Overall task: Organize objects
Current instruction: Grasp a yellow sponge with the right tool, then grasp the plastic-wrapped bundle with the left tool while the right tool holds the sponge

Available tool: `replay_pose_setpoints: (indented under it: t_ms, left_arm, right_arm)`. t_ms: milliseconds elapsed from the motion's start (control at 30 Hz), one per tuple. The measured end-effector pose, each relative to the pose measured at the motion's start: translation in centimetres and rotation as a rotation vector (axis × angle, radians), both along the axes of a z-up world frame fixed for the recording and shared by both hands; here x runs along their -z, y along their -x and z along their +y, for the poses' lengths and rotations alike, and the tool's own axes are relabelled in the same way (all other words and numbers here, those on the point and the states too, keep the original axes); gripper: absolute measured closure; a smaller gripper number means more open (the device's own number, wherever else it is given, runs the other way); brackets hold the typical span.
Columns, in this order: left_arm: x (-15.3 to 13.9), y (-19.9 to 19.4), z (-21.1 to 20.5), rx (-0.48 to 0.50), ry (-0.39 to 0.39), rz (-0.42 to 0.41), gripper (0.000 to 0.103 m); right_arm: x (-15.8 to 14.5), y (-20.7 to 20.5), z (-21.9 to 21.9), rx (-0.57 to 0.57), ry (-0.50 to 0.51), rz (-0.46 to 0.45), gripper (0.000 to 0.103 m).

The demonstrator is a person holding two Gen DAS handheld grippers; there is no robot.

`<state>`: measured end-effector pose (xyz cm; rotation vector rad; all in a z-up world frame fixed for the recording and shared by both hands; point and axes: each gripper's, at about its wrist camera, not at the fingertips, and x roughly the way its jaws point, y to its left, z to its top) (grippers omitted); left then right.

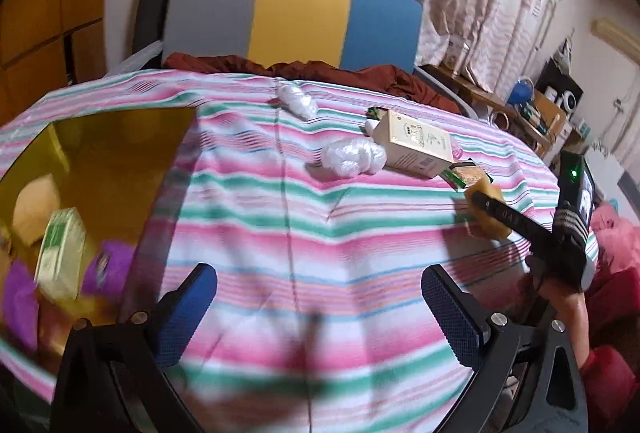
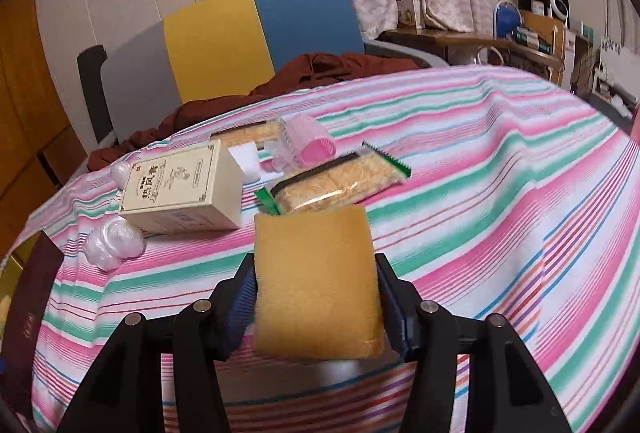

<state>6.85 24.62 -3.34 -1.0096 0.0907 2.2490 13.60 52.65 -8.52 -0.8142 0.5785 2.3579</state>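
Observation:
My right gripper (image 2: 316, 297) is shut on a yellow sponge (image 2: 316, 285) and holds it above the striped cloth; the sponge also shows in the left wrist view (image 1: 486, 211). Beyond it lie a cream box (image 2: 184, 189), a noodle packet (image 2: 340, 185), a pink hair roller (image 2: 308, 145) and white plastic wads (image 2: 114, 241). My left gripper (image 1: 320, 309) is open and empty over the cloth. To its left is a yellow bin (image 1: 92, 169) holding a green-white box (image 1: 60, 253) and purple items (image 1: 108, 265).
A striped cloth (image 2: 500, 193) covers the table. A grey, yellow and blue chair (image 1: 296, 13) with a brown garment (image 1: 320, 69) stands behind it. A cluttered shelf (image 2: 536, 29) is at the right. A dark red booklet (image 2: 32, 309) lies at the left edge.

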Motion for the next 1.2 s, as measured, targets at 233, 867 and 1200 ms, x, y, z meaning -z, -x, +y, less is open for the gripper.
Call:
replay_pose_setpoints:
  t_ms: [233, 867, 1200]
  left_arm:
    - [0.1, 4.5, 7.1, 0.112, 0.12, 0.055, 0.0]
    - [5.0, 12.2, 15.8, 0.236, 0.183, 0.039, 0.041]
    - [4.9, 11.0, 14.4, 0.188, 0.129, 0.062, 0.048]
  right_arm:
    - [0.5, -0.3, 0.2, -0.004, 0.02, 0.036, 0.046]
    - [1.0, -0.8, 0.9, -0.011, 0.061, 0.086, 0.046]
    - [1.0, -0.8, 0.8, -0.011, 0.06, 0.088, 0.046]
